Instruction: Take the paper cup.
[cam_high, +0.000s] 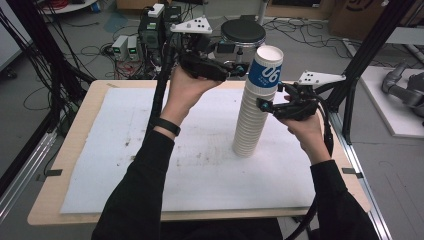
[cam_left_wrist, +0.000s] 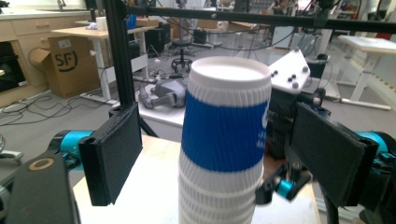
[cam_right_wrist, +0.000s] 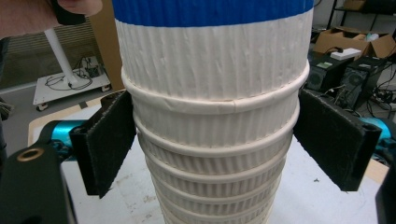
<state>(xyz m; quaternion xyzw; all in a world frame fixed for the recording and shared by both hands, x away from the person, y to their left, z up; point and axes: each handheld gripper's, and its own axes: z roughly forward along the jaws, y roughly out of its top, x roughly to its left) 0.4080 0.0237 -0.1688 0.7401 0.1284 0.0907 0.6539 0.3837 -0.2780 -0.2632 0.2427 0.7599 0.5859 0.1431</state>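
A tall stack of upside-down white ribbed paper cups stands on the white mat, right of centre. Its top cup has a blue band with white print. My left gripper is raised at the top cup's level. In the left gripper view its jaws stand open on either side of the top cup, with a gap at each side. My right gripper is lower, coming from the right. In the right gripper view its pads press against the stack just under the top cup.
The white mat covers most of the wooden table. Black frame posts rise at the table's right edge. Electronics boxes, cables and a black round stool sit beyond the far edge.
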